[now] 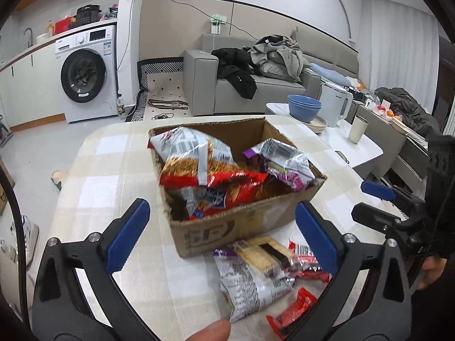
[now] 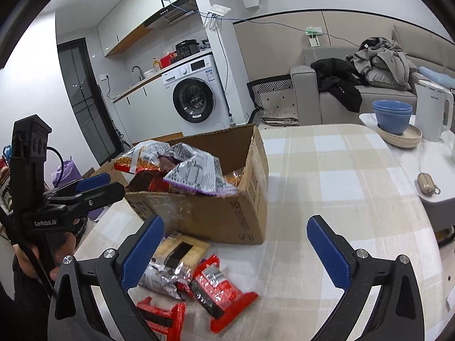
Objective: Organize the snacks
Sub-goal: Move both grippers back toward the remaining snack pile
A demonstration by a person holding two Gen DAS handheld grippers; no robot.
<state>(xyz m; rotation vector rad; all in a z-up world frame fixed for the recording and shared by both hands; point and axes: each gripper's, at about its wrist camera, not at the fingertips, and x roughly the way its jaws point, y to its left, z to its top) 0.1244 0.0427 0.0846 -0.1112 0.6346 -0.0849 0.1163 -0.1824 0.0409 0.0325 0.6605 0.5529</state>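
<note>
Both the left tool (image 1: 221, 233) and the right tool (image 2: 236, 253) are wide open and hold nothing; the checked table (image 2: 335, 176) carries a cardboard box (image 1: 227, 227) full of snacks (image 1: 210, 170); more packets (image 2: 216, 287) lie beside it; behind stand a washing machine (image 1: 85, 74) and a grey sofa (image 1: 256, 88)

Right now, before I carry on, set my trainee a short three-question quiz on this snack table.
1. True or false: the brown cardboard box already holds snack bags.
2. Which gripper holds a packet? A) left gripper B) right gripper C) neither
3. Fill in: the loose red snack packets lie on the checked tablecloth, on the ___ side of the box.

Key: 1 true; 2 C, both stand open and empty; 3 near, toward both cameras.
</note>
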